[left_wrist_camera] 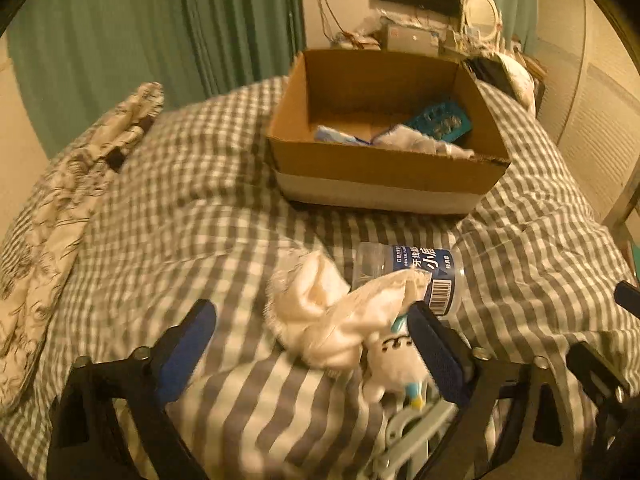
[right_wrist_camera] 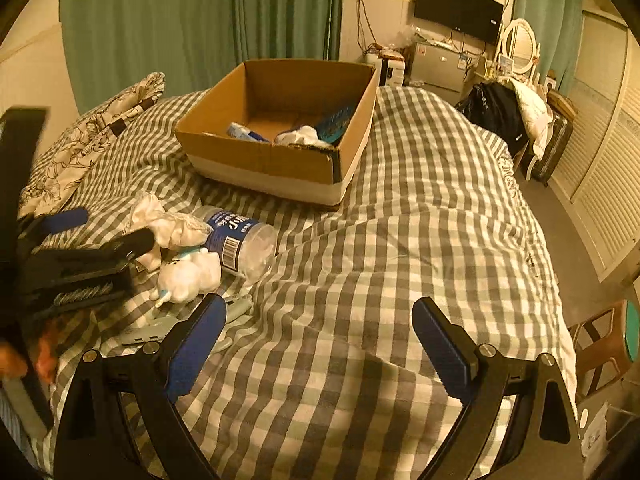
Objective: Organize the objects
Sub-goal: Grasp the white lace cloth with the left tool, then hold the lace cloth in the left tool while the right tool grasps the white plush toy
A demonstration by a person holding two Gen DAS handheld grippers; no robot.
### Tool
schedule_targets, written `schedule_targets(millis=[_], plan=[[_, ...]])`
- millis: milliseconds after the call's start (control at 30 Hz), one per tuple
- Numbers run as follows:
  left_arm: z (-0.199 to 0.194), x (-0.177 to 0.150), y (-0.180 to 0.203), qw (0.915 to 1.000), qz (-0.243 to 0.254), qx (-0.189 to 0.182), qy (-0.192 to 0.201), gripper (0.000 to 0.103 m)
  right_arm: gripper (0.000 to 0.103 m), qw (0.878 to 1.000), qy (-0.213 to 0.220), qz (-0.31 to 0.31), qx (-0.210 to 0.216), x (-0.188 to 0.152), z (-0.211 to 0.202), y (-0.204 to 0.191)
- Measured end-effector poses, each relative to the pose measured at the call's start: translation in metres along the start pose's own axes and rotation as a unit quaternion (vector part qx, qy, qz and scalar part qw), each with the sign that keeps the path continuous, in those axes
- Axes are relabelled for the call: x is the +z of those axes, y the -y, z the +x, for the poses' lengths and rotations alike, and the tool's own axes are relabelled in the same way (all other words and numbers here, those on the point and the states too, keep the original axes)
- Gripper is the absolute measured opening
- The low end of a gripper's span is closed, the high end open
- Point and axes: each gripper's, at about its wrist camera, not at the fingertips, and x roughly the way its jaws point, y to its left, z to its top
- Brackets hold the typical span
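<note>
Sock [left_wrist_camera: 320, 312] between wide-open left claw [left_wrist_camera: 312, 324] pads, ungripped; covers jar [left_wrist_camera: 420, 276] partly. Right claw [right_wrist_camera: 320, 328] wide, empty.

warm yellowish light. bed [right_wrist_camera: 400, 240] with grey-white checked cover fills the room, patterned pillow [right_wrist_camera: 92, 136] at far left. green curtains [right_wrist_camera: 200, 20] on far wall, black tv [right_wrist_camera: 458, 8] mounted right of them, oval white mirror [right_wrist_camera: 518, 46] beside it. louvered white doors [right_wrist_camera: 608, 168] along right wall, grey floor [right_wrist_camera: 560, 240].

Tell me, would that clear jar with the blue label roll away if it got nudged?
Probably. The jar lies on its side, so it could roll, though the rumpled checked duvet may slow it. It looks like light plastic, likely smooth and a bit slippery.
</note>
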Motion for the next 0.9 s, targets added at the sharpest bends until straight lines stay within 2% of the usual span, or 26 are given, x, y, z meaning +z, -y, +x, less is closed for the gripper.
schedule_targets(millis=[33,67,100,167,267,433,633,767,900], plan=[[0.008,0.001,0.002,0.9999,0.003,-0.008,-0.01,0.081,0.094,1.0,-0.002,0.002,0.001,0.0,0.002,0.0],[0.018,0.0,0.004,0.9994,0.005,-0.02,-0.028,0.065,0.094,1.0,-0.004,0.004,0.003,0.0,0.004,0.001],[0.024,-0.001,0.006,0.9989,0.007,-0.025,-0.039,0.057,0.094,1.0,-0.007,0.006,0.004,-0.001,0.006,0.001],[0.033,-0.005,0.008,0.9978,0.01,-0.036,-0.054,0.025,0.094,1.0,-0.012,0.007,0.005,-0.001,0.009,0.0],[0.025,-0.006,0.005,0.9977,0.004,-0.054,-0.04,0.014,0.094,1.0,-0.017,0.003,0.0,-0.002,0.011,-0.002],[-0.017,-0.01,-0.008,0.9981,-0.014,-0.059,0.012,0.013,0.094,1.0,-0.009,-0.009,-0.007,0.0,0.005,-0.012],[-0.049,-0.014,-0.036,0.9978,-0.032,-0.034,0.046,0.013,0.094,0.999,-0.013,-0.019,0.024,0.014,0.009,-0.042],[-0.055,-0.017,-0.058,0.9971,-0.048,-0.009,0.058,0.013,0.094,0.998,-0.046,-0.006,0.047,0.024,0.031,-0.066],[-0.054,-0.019,-0.073,0.9962,-0.061,-0.015,0.059,0.013,0.094,0.996,-0.078,-0.007,0.047,0.029,0.062,-0.088]])
